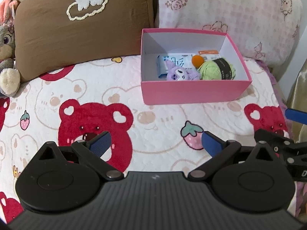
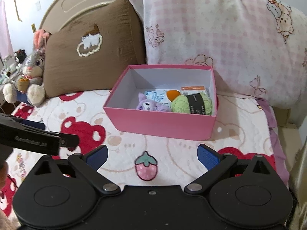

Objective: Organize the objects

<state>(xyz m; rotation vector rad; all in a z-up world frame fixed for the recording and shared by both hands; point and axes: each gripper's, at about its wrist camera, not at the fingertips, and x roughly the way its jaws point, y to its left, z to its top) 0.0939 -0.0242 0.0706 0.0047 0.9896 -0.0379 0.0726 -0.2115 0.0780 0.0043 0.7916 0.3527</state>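
A pink box stands open on the bed by the pillows. Inside lie a purple plush toy, a green yarn ball, an orange ball, a white-blue packet and an orange-topped card. My left gripper is open and empty, low over the blanket in front of the box. My right gripper is open and empty, also short of the box.
A bear-and-strawberry blanket covers the bed. A brown pillow, a pink pillow and a grey rabbit plush sit behind. The other gripper shows at each view's edge.
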